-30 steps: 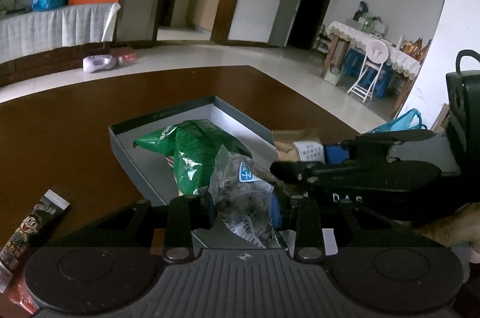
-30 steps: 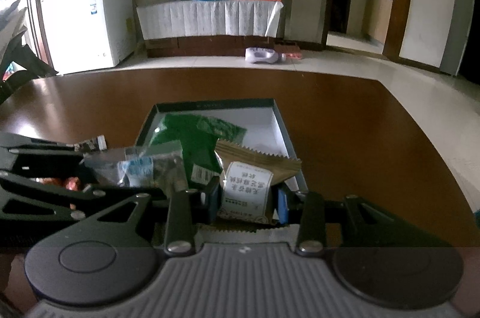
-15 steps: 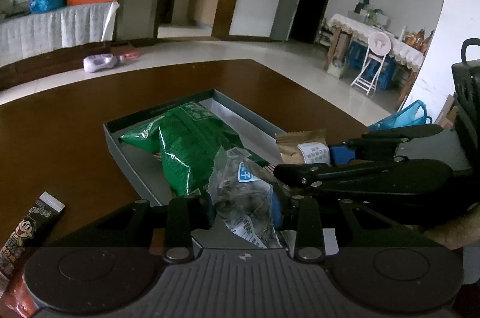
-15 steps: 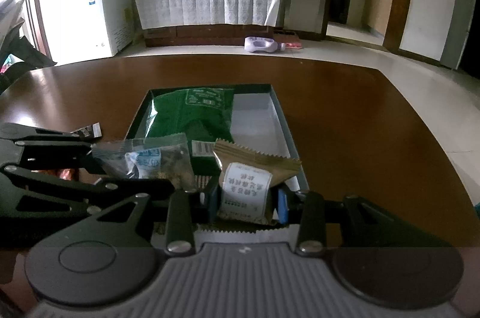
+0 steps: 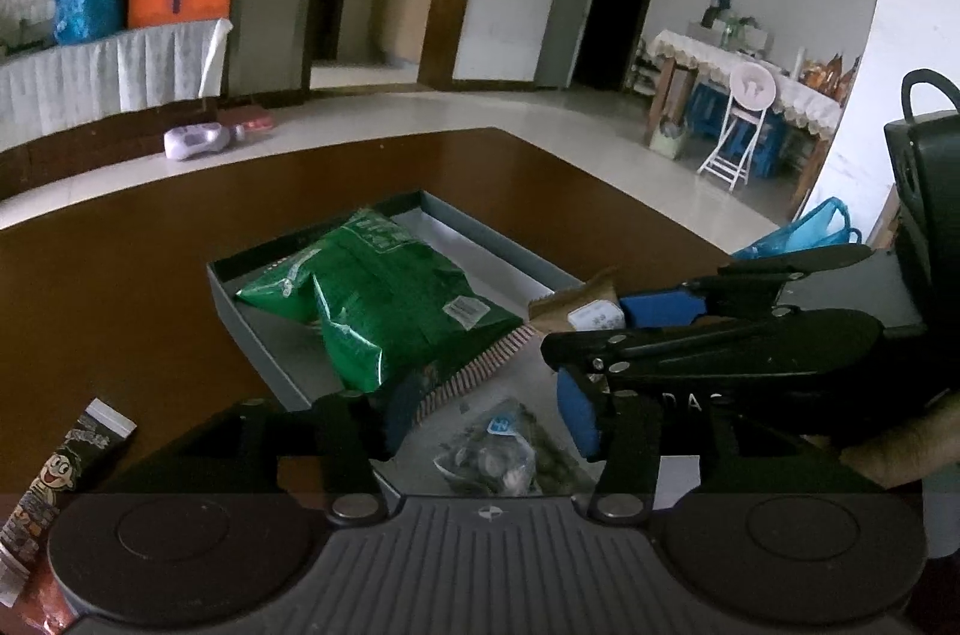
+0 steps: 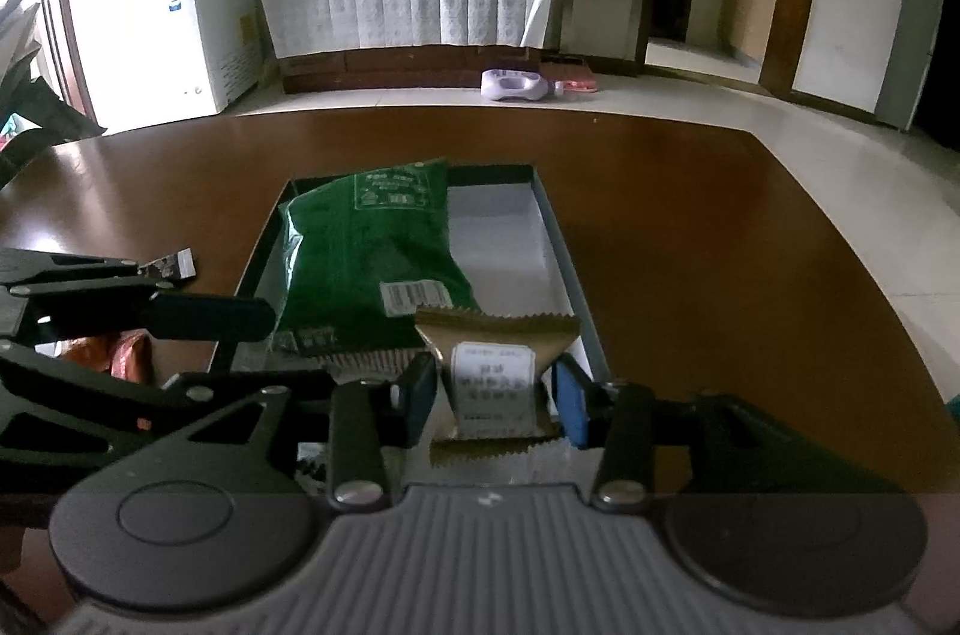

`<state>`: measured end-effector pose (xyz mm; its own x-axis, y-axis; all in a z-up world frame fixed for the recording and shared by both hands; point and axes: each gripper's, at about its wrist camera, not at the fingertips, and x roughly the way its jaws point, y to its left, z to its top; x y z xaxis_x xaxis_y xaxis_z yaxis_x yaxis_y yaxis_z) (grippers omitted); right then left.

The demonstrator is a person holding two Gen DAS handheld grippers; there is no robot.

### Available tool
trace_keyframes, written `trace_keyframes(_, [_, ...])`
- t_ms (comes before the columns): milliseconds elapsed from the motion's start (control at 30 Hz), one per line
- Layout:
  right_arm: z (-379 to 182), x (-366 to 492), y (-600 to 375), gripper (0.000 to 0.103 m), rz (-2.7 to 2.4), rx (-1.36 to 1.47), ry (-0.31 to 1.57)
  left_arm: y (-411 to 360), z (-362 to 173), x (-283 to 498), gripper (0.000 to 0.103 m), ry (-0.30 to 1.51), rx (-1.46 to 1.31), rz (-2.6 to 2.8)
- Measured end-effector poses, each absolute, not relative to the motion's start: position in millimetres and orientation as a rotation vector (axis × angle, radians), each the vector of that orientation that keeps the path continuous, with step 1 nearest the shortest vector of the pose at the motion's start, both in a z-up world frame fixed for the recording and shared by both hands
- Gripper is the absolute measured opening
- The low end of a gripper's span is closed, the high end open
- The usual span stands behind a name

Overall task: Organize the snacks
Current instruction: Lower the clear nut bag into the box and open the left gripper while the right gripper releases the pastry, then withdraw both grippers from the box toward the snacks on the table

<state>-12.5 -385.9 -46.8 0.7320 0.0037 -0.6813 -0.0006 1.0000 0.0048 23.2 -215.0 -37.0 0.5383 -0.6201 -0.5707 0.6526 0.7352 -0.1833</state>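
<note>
A grey tray [image 5: 510, 245] [image 6: 558, 239] on the brown table holds a green snack bag [image 5: 384, 299] [image 6: 366, 257]. My left gripper [image 5: 489, 416] is open; a clear packet of dark snacks [image 5: 501, 458] lies in the tray's near end just below its fingers. My right gripper [image 6: 492, 398] has its jaws spread a little, with a brown packet with a white label [image 6: 495, 377] between them over the tray's near right end. The brown packet also shows in the left wrist view [image 5: 579, 308].
A cartoon-printed snack stick [image 5: 57, 479] and red-orange packets [image 6: 123, 356] lie on the table left of the tray. The table's far edge and right edge border a tiled floor. My two grippers are close together over the tray's near end.
My left gripper has opened and the clear packet has dropped into the tray. My right gripper's jaws have spread wider around the brown packet. Both grippers sit lower over the tray.
</note>
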Motion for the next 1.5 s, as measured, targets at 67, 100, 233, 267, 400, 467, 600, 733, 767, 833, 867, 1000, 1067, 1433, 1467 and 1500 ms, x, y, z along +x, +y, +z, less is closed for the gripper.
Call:
trace_keyframes(67, [-46, -12, -386, 0.05, -0.002, 0.006, 0.741, -213, -36, 23, 0.054, 0.653, 0.05, -0.752])
trace_keyframes(100, [-45, -12, -385, 0.051, -0.006, 0.003, 0.732, -212, -36, 22, 0.055, 0.652, 0.048, -0.75])
trace_keyframes(233, [-45, -14, -387, 0.058, -0.014, 0.003, 0.713, -208, -35, 21, 0.056, 0.643, 0.051, -0.739])
trace_keyframes(267, [-44, -14, -386, 0.058, -0.014, 0.003, 0.707, -208, -33, 21, 0.056, 0.642, 0.05, -0.734])
trace_keyframes(400, [-40, -13, -384, 0.059, -0.009, 0.014, 0.685, -204, -31, 22, 0.056, 0.639, 0.044, -0.724])
trace_keyframes(467, [-38, -13, -381, 0.059, -0.002, 0.012, 0.679, -200, -31, 22, 0.056, 0.636, 0.04, -0.72])
trace_keyframes(600, [-35, -12, -374, 0.059, 0.009, 0.009, 0.67, -194, -29, 22, 0.056, 0.632, 0.035, -0.703])
trace_keyframes(733, [-31, -12, -368, 0.059, 0.021, 0.003, 0.661, -186, -27, 22, 0.057, 0.623, 0.026, -0.678])
trace_keyframes(767, [-30, -12, -366, 0.059, 0.025, 0.002, 0.658, -183, -26, 24, 0.057, 0.623, 0.024, -0.672])
trace_keyframes(833, [-27, -13, -361, 0.06, 0.033, 0.0, 0.651, -178, -24, 26, 0.057, 0.618, 0.015, -0.658])
trace_keyframes(867, [-26, -12, -359, 0.06, 0.036, -0.002, 0.649, -175, -23, 26, 0.057, 0.617, 0.011, -0.654])
trace_keyframes(1000, [-23, -11, -351, 0.061, 0.052, -0.008, 0.641, -164, -20, 28, 0.057, 0.611, 0.002, -0.631])
trace_keyframes(1067, [-22, -9, -347, 0.062, 0.057, -0.01, 0.639, -159, -19, 29, 0.057, 0.609, -0.003, -0.622])
trace_keyframes(1433, [-17, -4, -325, 0.063, 0.102, -0.018, 0.633, -134, -13, 27, 0.057, 0.6, -0.009, -0.586])
trace_keyframes(1467, [-17, -4, -324, 0.063, 0.106, -0.019, 0.633, -132, -13, 27, 0.057, 0.601, -0.012, -0.58])
trace_keyframes(1500, [-17, -4, -321, 0.063, 0.112, -0.02, 0.633, -129, -13, 28, 0.057, 0.601, -0.014, -0.576])
